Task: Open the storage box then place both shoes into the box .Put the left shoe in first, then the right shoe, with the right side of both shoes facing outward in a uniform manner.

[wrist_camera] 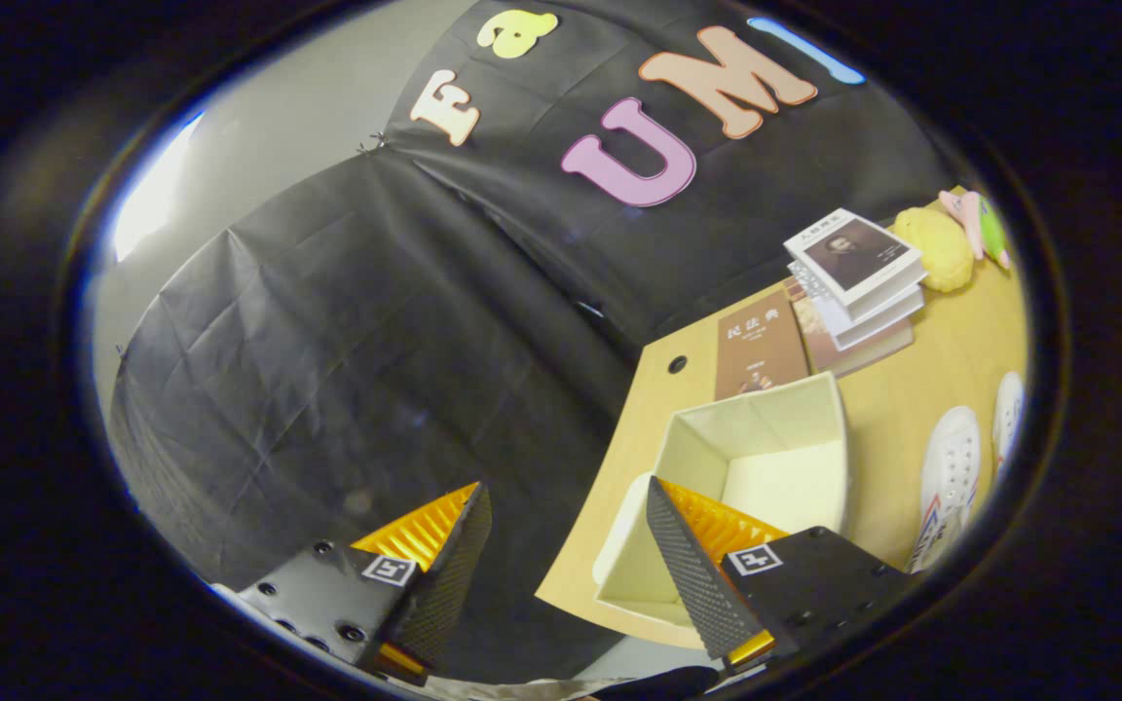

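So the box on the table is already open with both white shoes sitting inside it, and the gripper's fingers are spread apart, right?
Not quite. The gripper view shows the storage box open but empty; the white shoes lie on the table beside it. The hand-held gripper does have its fingers spread apart, holding nothing.

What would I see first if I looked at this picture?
A white box stands open on the wooden table, just ahead of the gripper, whose jaws are apart and hold nothing. Two white shoes lie beside it, and a stack of books sits beyond, next to a yellow toy.
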{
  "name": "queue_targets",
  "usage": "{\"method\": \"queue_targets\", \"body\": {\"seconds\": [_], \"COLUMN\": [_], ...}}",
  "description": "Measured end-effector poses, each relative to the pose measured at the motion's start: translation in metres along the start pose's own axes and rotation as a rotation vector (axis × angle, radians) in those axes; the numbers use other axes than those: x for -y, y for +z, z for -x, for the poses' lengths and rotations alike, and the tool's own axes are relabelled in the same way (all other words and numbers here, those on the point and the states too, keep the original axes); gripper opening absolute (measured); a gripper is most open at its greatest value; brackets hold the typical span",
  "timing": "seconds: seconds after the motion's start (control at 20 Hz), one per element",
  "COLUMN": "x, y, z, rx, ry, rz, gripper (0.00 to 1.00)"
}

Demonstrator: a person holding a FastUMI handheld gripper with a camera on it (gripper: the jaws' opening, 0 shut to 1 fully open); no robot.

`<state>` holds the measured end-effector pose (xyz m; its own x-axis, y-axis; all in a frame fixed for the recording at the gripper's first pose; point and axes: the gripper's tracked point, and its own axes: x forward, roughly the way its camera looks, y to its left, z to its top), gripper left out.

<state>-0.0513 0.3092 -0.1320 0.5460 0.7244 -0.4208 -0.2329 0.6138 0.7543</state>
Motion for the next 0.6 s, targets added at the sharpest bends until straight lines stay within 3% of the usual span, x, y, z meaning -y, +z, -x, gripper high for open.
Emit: {"method": "queue_targets", "body": {"seconds": [0.6], "x": [0.138], "y": [0.029], "z": [0.062], "rx": [0.030], "ry": [-0.256], "rz": [0.139], "gripper": [1.00]}}
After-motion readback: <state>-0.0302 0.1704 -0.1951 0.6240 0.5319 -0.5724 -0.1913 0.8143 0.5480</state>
